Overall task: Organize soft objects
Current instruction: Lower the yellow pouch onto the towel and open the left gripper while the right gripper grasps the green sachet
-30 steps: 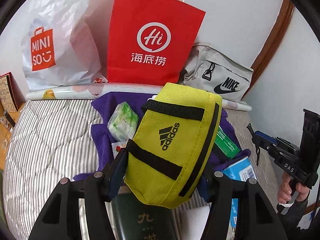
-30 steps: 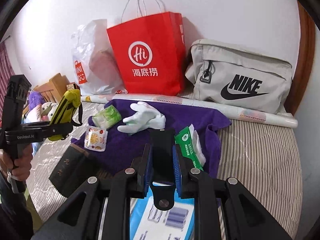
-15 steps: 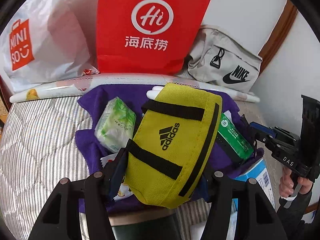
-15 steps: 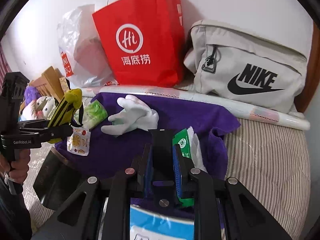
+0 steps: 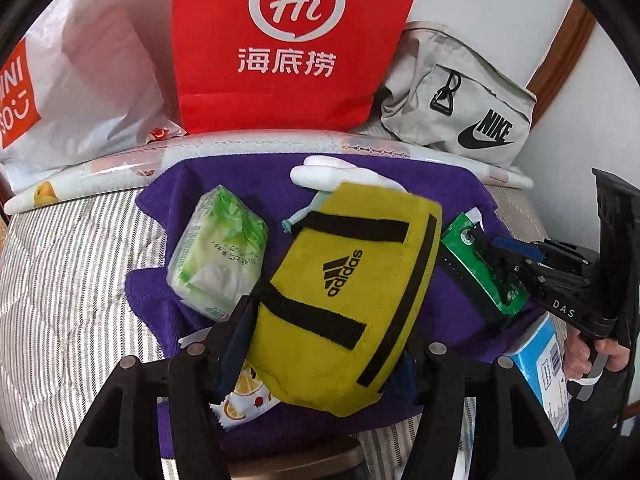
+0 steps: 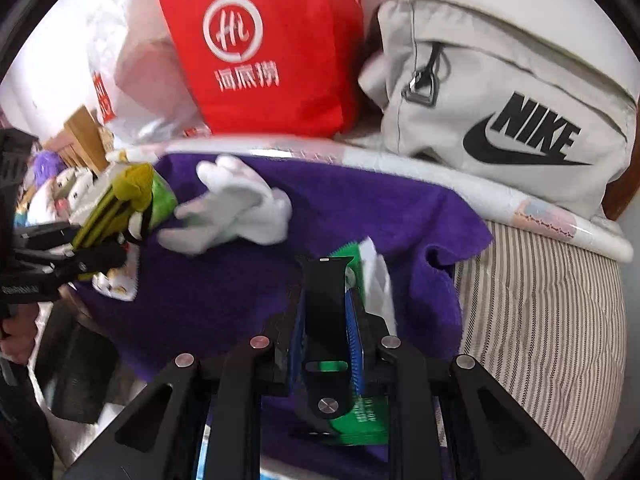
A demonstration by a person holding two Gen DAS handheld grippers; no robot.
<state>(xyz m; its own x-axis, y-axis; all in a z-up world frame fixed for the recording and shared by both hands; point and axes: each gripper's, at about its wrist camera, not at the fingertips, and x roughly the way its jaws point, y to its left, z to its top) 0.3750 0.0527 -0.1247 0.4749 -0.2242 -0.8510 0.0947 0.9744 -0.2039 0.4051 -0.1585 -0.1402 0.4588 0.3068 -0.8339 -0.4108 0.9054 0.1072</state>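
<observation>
- Left gripper (image 5: 324,344) is clamped on the yellow pouch (image 5: 348,304), a pad squeezing each side, adidas logo facing the camera. The pouch hangs above the purple towel (image 5: 240,176), not resting on it.
- Right gripper (image 6: 324,320) is clenched on a black strap (image 6: 325,300), looks like a watch band, standing upright between the blue pads with its pin end toward the camera.
- From the left cam you can see the right gripper's tip right over the green packet (image 5: 480,276) at the towel's right edge; can't tell if it's touching.
- The towel is spread on a striped mattress (image 5: 60,280). On it: a tissue pack (image 5: 220,252) on the left, a white glove (image 6: 236,208) near the back, a fruit-print sachet (image 5: 244,396) under the left gripper.
- A blue box (image 5: 548,368) sits just off the towel's right side, next to the person's hand (image 5: 592,356).
- Along the wall behind: a white bag (image 5: 80,80), red bag (image 5: 288,40) and grey Nike bag (image 6: 512,120), with a paper roll (image 5: 260,146) lying in front of them.
- Right cam is a bit motion-blurred.
</observation>
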